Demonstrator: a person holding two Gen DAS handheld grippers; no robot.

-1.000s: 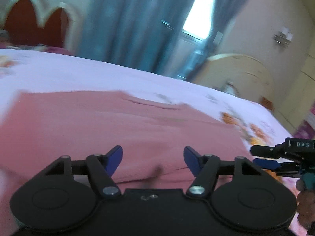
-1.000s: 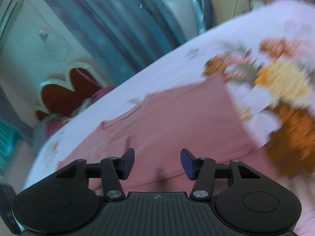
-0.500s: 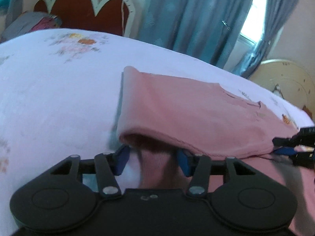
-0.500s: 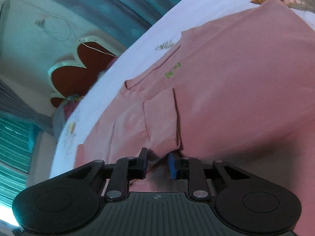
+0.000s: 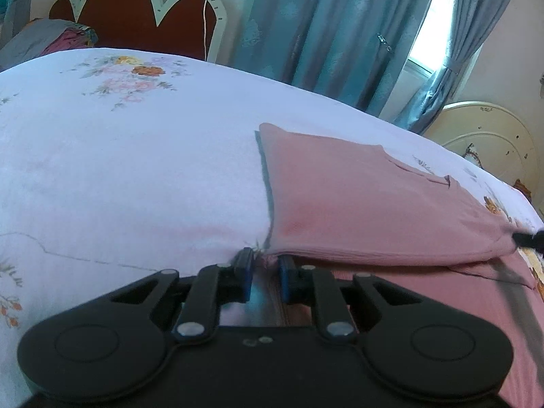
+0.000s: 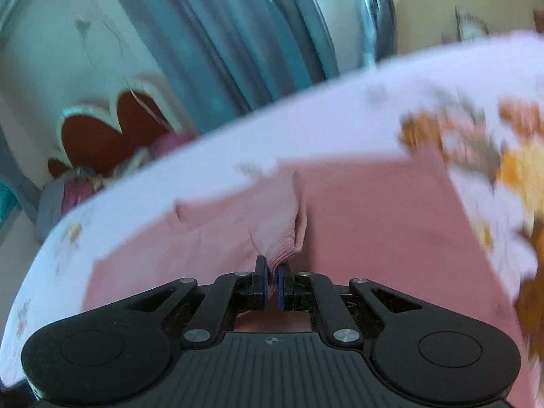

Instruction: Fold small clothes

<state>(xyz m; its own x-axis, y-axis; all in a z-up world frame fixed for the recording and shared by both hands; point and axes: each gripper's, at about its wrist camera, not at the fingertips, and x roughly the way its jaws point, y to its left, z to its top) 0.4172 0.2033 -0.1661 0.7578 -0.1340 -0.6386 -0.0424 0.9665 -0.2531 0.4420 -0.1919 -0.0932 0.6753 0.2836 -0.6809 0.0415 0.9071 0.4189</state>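
A small pink knit garment (image 5: 374, 204) lies on the white flowered bedsheet (image 5: 119, 170), its near part doubled over in a fold. My left gripper (image 5: 264, 265) is shut on the garment's near left corner at the fold. In the right wrist view the same pink garment (image 6: 374, 210) spreads ahead. My right gripper (image 6: 271, 273) is shut on its ribbed cuff (image 6: 282, 238), which stands up in a bunched ridge. The right gripper's tip (image 5: 530, 238) shows at the right edge of the left wrist view.
A red and white headboard (image 5: 136, 17) with pillows (image 5: 51, 39) stands at the far end of the bed. Blue curtains (image 5: 323, 34) and a window are behind. A cream footboard (image 5: 493, 136) is at the right.
Both grippers have closed from open onto the garment. The left one took the corner at the fold, the right one took the ribbed cuff and lifted it.
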